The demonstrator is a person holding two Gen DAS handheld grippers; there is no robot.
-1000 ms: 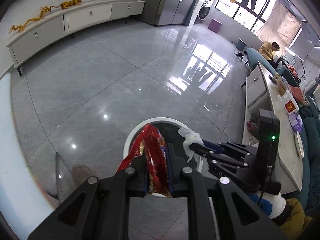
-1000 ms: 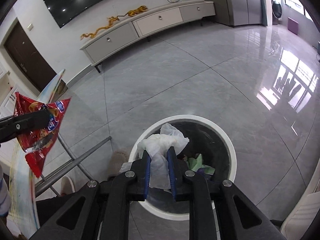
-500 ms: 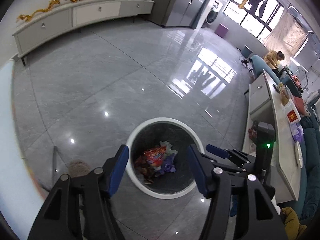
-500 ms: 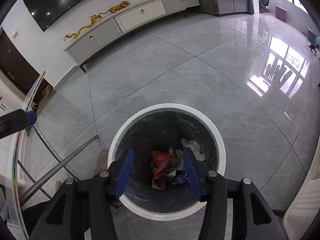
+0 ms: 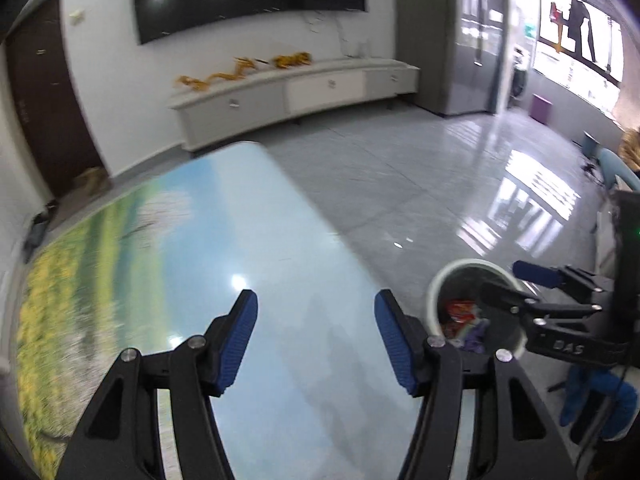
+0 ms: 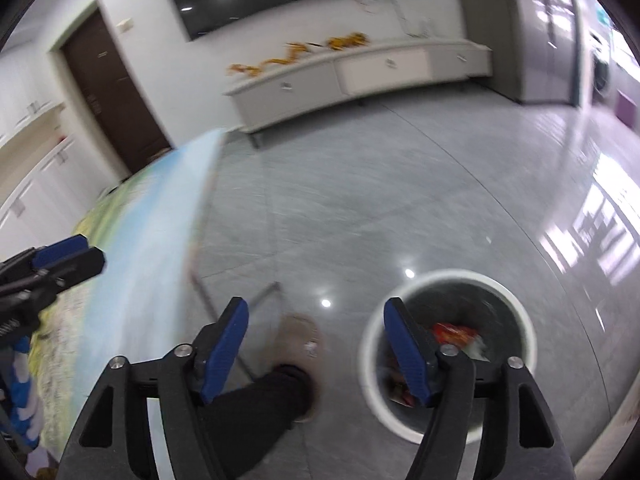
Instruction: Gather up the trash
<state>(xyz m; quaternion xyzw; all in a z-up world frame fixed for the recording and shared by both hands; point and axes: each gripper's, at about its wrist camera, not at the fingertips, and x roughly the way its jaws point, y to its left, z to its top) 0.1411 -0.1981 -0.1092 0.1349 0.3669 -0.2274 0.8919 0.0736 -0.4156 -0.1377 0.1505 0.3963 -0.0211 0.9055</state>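
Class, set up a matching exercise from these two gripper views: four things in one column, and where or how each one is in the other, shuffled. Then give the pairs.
1 left gripper
2 red snack wrapper
3 trash bin
4 yellow dragon ornament

A on the floor beside the table
B on the long cabinet
C open, above the table top
D inside the bin

1-C, 2-D, 3-A, 4-B

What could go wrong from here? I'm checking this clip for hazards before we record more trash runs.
1. Both views are motion-blurred, so the open left gripper, sweeping over the table, might bump its edge.
2. The open right gripper hangs above the person's foot and the table's metal legs; a low swing could strike them.
3. The trash bin stands close to the foot and might get kicked over, spilling the red wrapper.
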